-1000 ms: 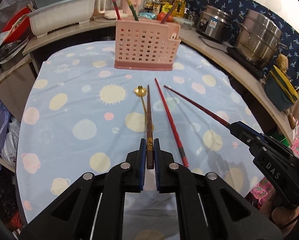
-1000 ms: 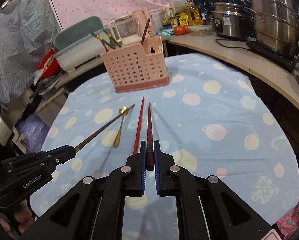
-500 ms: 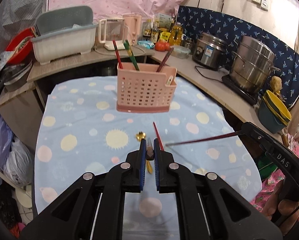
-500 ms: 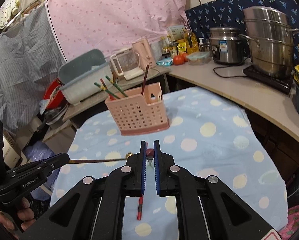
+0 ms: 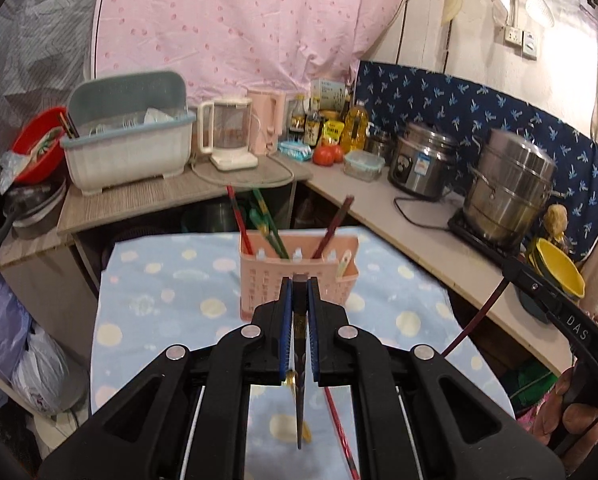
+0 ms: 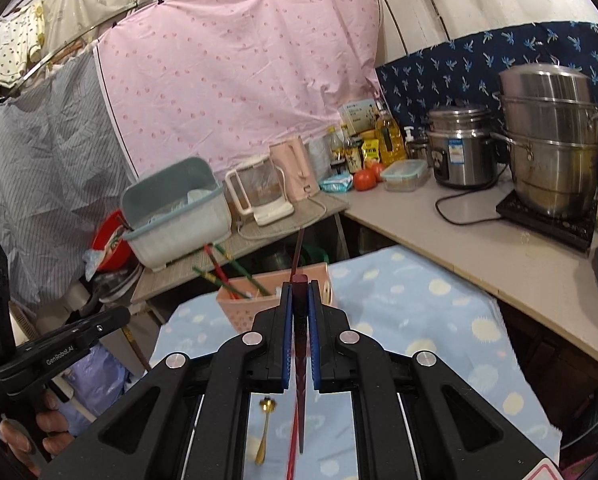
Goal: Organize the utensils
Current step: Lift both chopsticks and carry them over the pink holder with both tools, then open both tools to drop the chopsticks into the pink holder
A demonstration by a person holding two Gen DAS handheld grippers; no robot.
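Chopsticks fill both claws: our left claw [image 5: 298, 292] pinches a dark brown chopstick [image 5: 299, 412] near its top, the thin end hanging down toward the blue cloth on the bench [image 5: 147, 300], and our right claw [image 6: 299, 296] grips a dark red chopstick [image 6: 300, 404] the same way, so neither claw is free. From left to right on the cloth below we see a gold spoon [image 6: 264, 432] lying flat, then a red chopstick [image 5: 339, 428] beside it, both not yet put away. Ahead of both claws stands the pink holder [image 5: 299, 276], upright on the bench. We judge the main risk to be the entry: each stick dangles freely below its pinch point, so a swinging tip could catch the holder's rim or nudge it over, since it looks light. Held so close to the end, a stick might also pivot or slip out. The two claws sit near each other, so the hanging sticks could cross on the way in. As for contents, the holder's left part carries a red chopstick and green ones, leaning back; further right a brown one [image 5: 335, 226] leans the other way, and a small side pocket holds something pale we cannot identify.
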